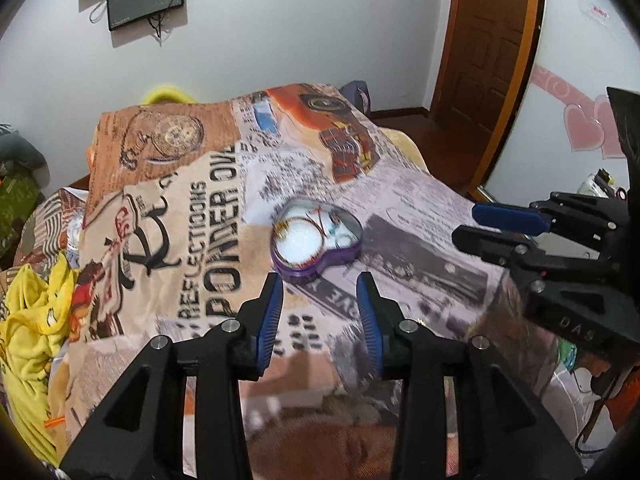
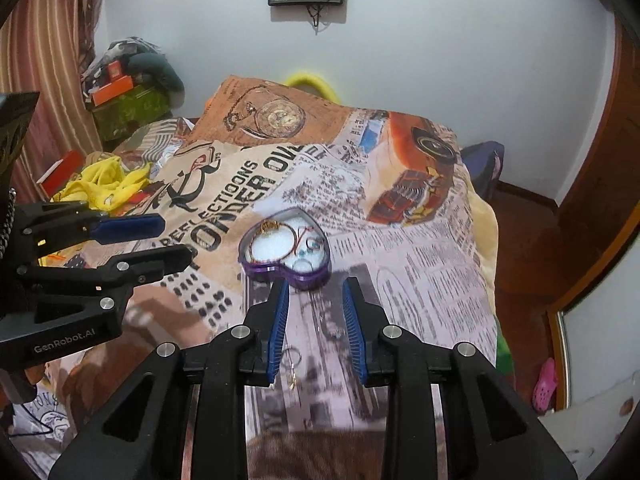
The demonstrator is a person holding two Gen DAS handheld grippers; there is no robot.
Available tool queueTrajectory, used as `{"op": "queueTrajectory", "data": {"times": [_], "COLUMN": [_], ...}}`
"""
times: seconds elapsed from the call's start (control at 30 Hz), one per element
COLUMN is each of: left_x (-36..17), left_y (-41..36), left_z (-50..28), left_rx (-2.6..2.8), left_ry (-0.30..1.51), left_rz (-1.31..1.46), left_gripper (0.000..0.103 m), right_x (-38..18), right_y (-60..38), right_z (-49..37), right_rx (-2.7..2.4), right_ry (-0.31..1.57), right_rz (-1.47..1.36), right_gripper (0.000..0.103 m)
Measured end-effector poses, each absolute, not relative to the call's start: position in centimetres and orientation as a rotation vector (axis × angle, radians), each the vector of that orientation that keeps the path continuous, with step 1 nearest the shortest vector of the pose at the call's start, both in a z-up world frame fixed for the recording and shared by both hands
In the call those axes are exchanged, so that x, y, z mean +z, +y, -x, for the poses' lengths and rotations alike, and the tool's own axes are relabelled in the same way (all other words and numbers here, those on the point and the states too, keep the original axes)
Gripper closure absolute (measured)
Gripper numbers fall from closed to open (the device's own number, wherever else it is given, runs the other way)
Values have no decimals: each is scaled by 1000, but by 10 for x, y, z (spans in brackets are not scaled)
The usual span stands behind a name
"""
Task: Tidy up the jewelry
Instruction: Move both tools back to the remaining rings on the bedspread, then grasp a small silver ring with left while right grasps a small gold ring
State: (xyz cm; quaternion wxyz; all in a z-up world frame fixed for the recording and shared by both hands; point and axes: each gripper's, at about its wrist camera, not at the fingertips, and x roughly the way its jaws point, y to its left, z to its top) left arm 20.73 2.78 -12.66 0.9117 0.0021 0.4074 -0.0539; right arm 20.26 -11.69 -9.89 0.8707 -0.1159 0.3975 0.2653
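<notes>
Right wrist | both hand-held grippers, left (image 1: 320, 304) and right (image 2: 315, 312), stood open, empty | loose ring (image 2: 293, 358) on bed (image 2: 420, 280) beneath, outside box (image 2: 286, 250) | risk: overlooked or knocked into folds.

Glossy purple see-through plastic on the heart box (image 2: 285, 254) just past the fingertips, white foam-looking lining inside. Matt printed cloth (image 2: 420, 264) underneath, ribbed blue rubbery pads (image 2: 280, 328) on matt black plastic fingers.

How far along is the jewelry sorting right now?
Done: the purple heart-shaped box on the printed blanket already holds a bangle and smaller pieces. In hand: nothing; the left gripper and right gripper are open and empty. Left: a small ring-like piece lies on the blanket beneath the right gripper, outside the box.
</notes>
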Motion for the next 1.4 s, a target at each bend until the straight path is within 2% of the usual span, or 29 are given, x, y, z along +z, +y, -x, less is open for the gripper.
{"op": "queueTrajectory", "data": {"times": [0.07, 0.13, 0.2, 0.93, 1.0, 1.07, 1.13, 1.2, 1.3, 1.4], "left_x": [-132, -139, -147, -211, -214, -216, -217, -218, -218, -218], "left_y": [23, 19, 15, 8, 6, 1, -3, -5, -7, -9], "left_z": [-204, -202, -200, -195, -197, -197, -198, -199, -202, -205], "left_rx": [-119, -128, -141, -179, -191, -197, -202, -214, -226, -236], "left_ry": [855, 870, 890, 1033, 1038, 1035, 1029, 1029, 1031, 1032], "left_rz": [-7, -7, -5, 5, 4, -17, -38, -36, -33, -30], "left_gripper": [66, 66, 65, 65, 65, 66, 65, 65, 65, 66], "right_x": [-101, -104, -106, -182, -184, -187, -189, -189, -191, -190], "right_y": [-122, -127, -132, -131, -130, -127, -124, -120, -118, -119], "right_z": [-197, -193, -190, -183, -184, -183, -182, -181, -180, -177], "right_rx": [549, 539, 537, 556, 562, 572, 576, 579, 595, 594], "right_ry": [838, 843, 841, 1007, 1008, 1009, 1001, 989, 982, 970], "right_rz": [239, 231, 217, 234, 236, 250, 275, 297, 306, 289], "right_gripper": [76, 63, 58, 58, 63, 71, 72, 78, 92, 94]}}
